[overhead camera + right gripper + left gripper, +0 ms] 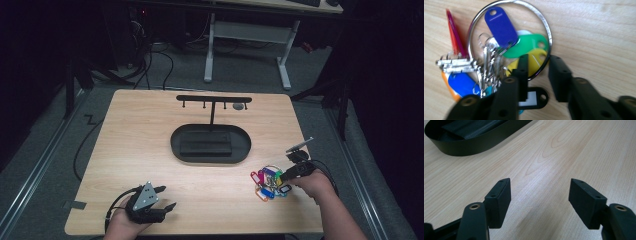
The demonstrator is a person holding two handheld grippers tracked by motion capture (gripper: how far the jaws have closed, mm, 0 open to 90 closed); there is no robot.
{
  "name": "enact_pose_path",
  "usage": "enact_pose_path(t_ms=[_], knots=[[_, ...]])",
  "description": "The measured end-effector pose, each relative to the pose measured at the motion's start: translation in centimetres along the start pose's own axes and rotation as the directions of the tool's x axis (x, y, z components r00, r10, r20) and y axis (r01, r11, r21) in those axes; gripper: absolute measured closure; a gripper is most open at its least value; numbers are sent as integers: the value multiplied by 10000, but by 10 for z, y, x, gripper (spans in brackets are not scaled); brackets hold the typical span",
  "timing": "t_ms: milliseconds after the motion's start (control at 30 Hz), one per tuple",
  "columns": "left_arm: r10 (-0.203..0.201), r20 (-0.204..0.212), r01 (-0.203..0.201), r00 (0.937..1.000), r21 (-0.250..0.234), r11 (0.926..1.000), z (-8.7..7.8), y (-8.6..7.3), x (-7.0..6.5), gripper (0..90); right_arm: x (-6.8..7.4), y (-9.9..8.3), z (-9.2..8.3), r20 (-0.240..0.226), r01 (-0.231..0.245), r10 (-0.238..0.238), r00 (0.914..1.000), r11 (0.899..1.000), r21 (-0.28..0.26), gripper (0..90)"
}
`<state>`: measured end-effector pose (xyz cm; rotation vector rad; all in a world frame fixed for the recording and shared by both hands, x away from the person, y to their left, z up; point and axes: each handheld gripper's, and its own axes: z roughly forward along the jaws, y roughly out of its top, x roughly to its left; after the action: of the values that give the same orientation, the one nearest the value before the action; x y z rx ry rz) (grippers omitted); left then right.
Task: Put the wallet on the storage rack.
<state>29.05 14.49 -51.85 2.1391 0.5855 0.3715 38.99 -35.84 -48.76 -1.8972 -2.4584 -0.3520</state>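
The bunch of keys (269, 183) lay on the table (150, 150), well to the right of the black tray (210, 143) and nearer the person. The right gripper (537, 65) stood over the bunch, its jaws narrowed, one inside and one outside the big key ring (548, 37); whether the pads pressed the wire could not be told. The yellow tag (536, 61) lay between them. The left gripper (540, 192) rested nearer the person than the tray and left of it, jaws wide, holding nothing.
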Motion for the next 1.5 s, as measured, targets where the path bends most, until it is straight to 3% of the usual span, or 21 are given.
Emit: enact_pose_path(t_ms=[100,367,467,1033,1267,1500], knots=[[16,0,-16,10000,18,10000,0,0,0,349,3,-2,1,280,370,-373,9989,9993,105,856],[4,-3,-4,10000,31,10000,0,0,0,349,15,0,2,923,1196,-1232,9881,9919,433,865],[-5,-11,5,10000,22,10000,0,0,0,349,21,2,-2,1090,1410,-1433,9837,9896,288,865],[69,61,-69,10000,123,9999,2,0,0,349,25,4,-14,1372,1405,-1337,9815,9892,-410,862],[62,54,-62,10000,129,9999,2,-1,0,349,30,10,-2,1571,1573,-1522,9758,9873,-207,860],[50,59,-50,10000,144,9999,2,-1,0,350,31,14,2,1634,1456,-1416,9763,9893,-125,828]])
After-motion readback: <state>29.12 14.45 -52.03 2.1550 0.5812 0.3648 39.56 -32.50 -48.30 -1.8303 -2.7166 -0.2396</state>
